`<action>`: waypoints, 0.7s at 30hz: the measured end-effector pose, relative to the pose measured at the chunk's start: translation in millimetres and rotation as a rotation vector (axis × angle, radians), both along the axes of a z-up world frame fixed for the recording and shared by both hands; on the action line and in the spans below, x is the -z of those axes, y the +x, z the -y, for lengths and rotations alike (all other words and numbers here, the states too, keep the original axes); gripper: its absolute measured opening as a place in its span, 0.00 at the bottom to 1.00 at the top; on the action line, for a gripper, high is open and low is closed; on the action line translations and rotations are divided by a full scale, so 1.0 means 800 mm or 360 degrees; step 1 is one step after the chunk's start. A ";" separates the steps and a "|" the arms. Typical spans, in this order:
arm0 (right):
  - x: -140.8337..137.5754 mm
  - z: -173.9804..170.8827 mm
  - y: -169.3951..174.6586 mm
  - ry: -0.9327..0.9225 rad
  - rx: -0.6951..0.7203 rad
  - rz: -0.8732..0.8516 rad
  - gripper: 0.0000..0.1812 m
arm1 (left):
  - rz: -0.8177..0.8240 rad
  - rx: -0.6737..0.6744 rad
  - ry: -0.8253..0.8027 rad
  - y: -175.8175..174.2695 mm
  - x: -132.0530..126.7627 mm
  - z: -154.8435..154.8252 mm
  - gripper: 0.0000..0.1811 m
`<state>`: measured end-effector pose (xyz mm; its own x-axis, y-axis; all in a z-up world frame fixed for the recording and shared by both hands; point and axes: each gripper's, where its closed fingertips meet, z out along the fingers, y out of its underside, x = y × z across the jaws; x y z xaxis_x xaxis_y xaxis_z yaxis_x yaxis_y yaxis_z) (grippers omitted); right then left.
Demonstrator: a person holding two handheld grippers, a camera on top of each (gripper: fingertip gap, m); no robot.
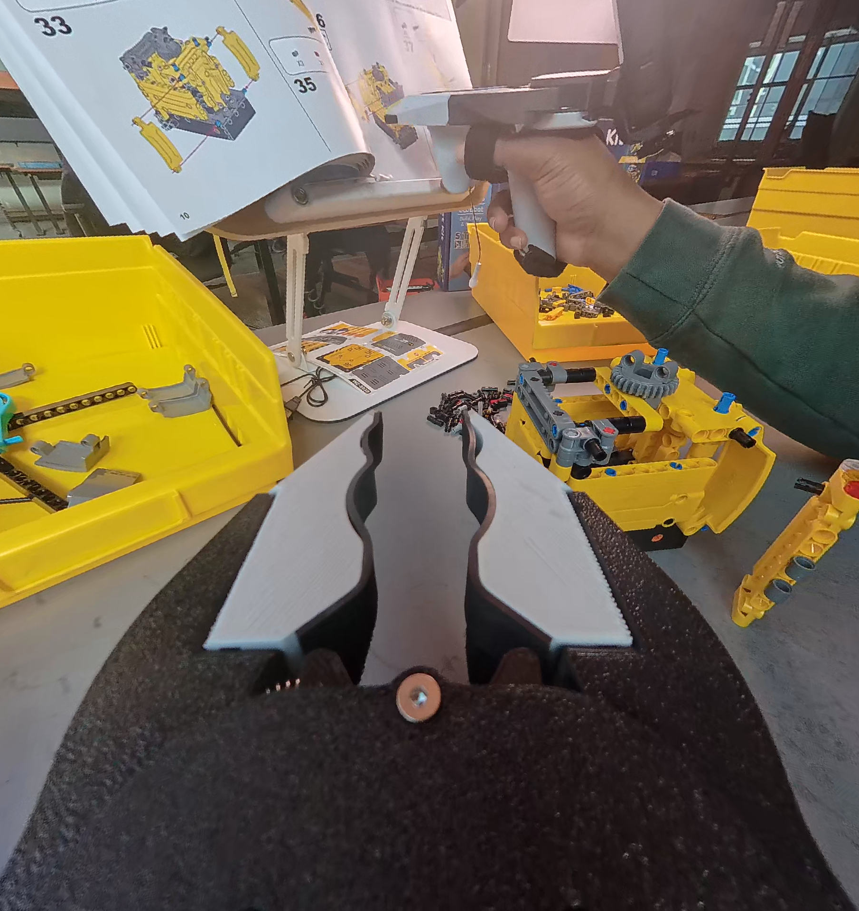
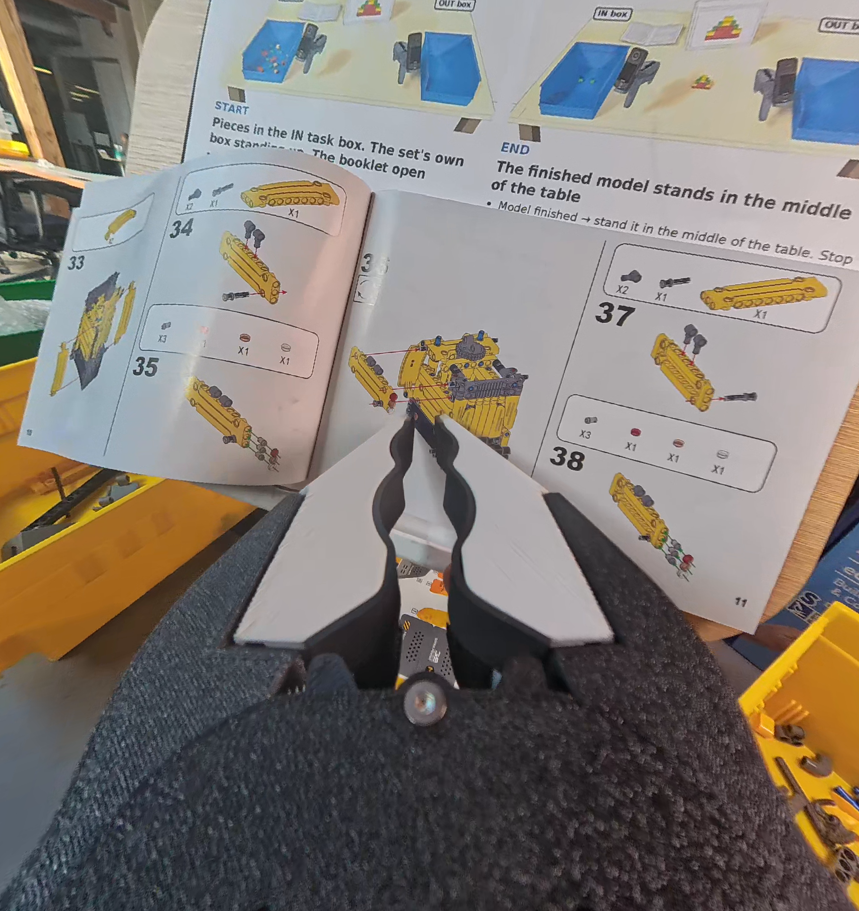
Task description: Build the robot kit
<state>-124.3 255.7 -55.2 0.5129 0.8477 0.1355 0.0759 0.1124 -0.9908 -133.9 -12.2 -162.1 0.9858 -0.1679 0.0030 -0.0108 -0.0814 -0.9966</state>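
Note:
My left gripper (image 1: 422, 423) is open and empty, low over the grey table (image 1: 122, 665). A pile of small black pins (image 1: 467, 402) lies just beyond its right fingertip. A partly built yellow model (image 1: 639, 443) with a grey gear on top stands to the right. A yellow beam sub-assembly (image 1: 807, 537) lies beside it. My right gripper (image 2: 426, 420) points at the right page of an open instruction booklet (image 2: 467, 305), close to the spine. Its jaws stand a narrow gap apart and hold nothing. It also shows in the left wrist view (image 1: 398, 117), held by a hand at the booklet (image 1: 196, 98).
The booklet rests on a white stand (image 1: 457, 355) with a sticker sheet on its base. A yellow bin (image 1: 122, 305) at left holds grey panels and black beams. A second yellow bin (image 1: 516, 296) with small parts sits behind the model. A printed sheet (image 2: 615, 187) stands behind the booklet. The tips of one gripper are about 30 cm away from the tips of the other.

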 end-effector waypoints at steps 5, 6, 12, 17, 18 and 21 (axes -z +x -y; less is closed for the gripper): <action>0.003 0.008 0.004 0.0003 -0.0038 0.0018 0.04 | 0.0009 -0.0012 0.0002 -0.003 0.000 0.001 0.17; 0.004 0.010 0.005 0.0011 -0.0052 0.0037 0.04 | 0.0015 -0.0015 0.0003 -0.004 -0.001 0.001 0.17; 0.008 0.019 0.031 0.0074 -0.0048 0.0136 0.06 | 0.0044 -0.0019 -0.0014 -0.007 0.001 0.000 0.17; 0.002 0.014 0.050 0.0099 -0.0035 0.0092 0.09 | 0.0038 -0.0010 -0.0027 -0.005 0.002 -0.001 0.17; 0.000 0.015 0.049 0.0097 -0.0056 0.0060 0.09 | 0.0035 -0.0011 -0.0026 -0.005 0.002 -0.001 0.17; 0.001 0.019 0.043 0.0103 -0.0086 0.0034 0.09 | 0.0025 -0.0014 -0.0017 -0.005 0.001 0.000 0.17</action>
